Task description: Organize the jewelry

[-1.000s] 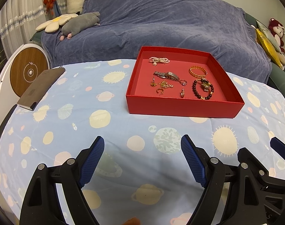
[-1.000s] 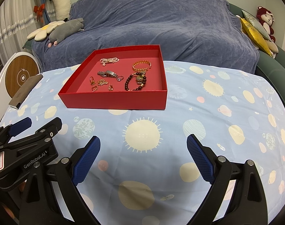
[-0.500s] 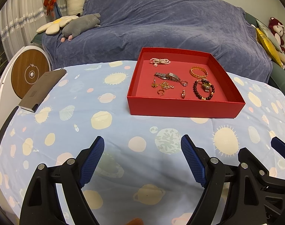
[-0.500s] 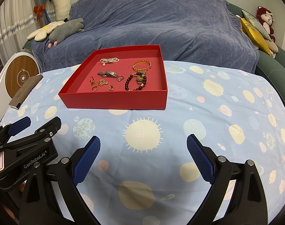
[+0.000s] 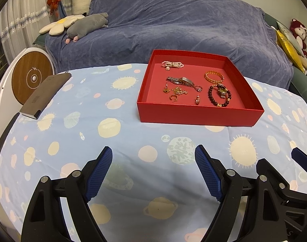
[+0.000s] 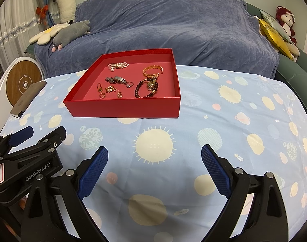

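Jaws on both grippers stand wide and hold nothing: left gripper (image 5: 153, 160) and right gripper (image 6: 154, 158) hang low over the tabletop (image 5: 121, 141), on the near side of the red tray (image 5: 198, 117), well apart from it.

Change over the last second: very little. In the left wrist view the tray sits slightly lower and further right than a second ago, so that gripper has shifted a touch; the right wrist view is unchanged. No piece has moved.

Inside the tray: pearl bracelet (image 5: 172, 64) at the far wall, watch (image 5: 180, 81) mid-floor, amber bangle (image 5: 214, 76) to the watch's right, dark bead bracelet (image 5: 219, 95) nearer than the bangle, small gold rings and earrings (image 5: 174, 92) near-left of the watch, silver ring (image 5: 199, 88) just beside it.

All jewelry lies in the tray, loosely spread. That fits either a sort yet to come or pieces already gathered in; the small shift settles neither.

Outside the tray: grey case (image 5: 45, 95) at the tabletop's left edge, blue-covered sofa (image 5: 173, 26) behind.
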`<action>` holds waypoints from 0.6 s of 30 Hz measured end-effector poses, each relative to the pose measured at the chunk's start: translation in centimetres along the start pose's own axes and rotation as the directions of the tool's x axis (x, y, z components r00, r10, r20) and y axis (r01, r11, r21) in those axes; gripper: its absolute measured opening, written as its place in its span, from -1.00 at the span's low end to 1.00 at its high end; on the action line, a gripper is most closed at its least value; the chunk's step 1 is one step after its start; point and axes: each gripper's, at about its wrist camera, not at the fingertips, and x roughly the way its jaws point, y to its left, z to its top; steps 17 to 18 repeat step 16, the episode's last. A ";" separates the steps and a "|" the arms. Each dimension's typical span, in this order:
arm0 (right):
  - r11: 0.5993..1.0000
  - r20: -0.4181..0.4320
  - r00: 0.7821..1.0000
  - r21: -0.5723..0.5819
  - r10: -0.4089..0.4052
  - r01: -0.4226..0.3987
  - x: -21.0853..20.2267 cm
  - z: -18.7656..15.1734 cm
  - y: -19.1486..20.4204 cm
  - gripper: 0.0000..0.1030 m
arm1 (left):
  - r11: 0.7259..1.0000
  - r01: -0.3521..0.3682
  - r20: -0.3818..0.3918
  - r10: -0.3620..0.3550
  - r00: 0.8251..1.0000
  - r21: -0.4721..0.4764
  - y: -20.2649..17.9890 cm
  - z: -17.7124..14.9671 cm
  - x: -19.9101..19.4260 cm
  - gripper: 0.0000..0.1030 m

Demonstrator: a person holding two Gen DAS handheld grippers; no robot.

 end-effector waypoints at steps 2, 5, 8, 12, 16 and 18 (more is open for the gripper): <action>1.000 0.001 1.000 -0.005 -0.001 0.001 0.0 0.0 0.1 0.77 | 1.000 -0.004 -0.007 0.004 1.000 -0.011 0.2 -0.1 0.2 0.64; 1.000 0.003 1.000 -0.011 0.002 -0.002 -0.2 0.1 0.5 0.78 | 0.999 -0.012 -0.010 0.011 1.000 -0.035 0.5 -0.1 0.2 0.67; 1.000 0.004 1.000 -0.009 0.003 -0.003 -0.3 0.0 0.6 0.78 | 0.999 -0.019 -0.007 0.019 1.000 -0.035 0.5 -0.2 0.2 0.68; 1.000 0.008 1.000 -0.002 0.003 -0.003 -0.3 0.0 0.6 0.79 | 0.999 -0.023 -0.001 0.023 1.000 -0.032 0.4 0.0 0.1 0.68; 1.000 0.009 1.000 0.002 0.003 -0.003 -0.2 0.0 0.6 0.79 | 0.999 -0.022 0.006 0.022 1.000 -0.029 0.3 0.0 0.0 0.68; 1.000 0.009 1.000 0.002 0.003 -0.003 -0.2 0.0 0.6 0.79 | 0.999 -0.022 0.006 0.022 1.000 -0.029 0.3 0.0 0.0 0.68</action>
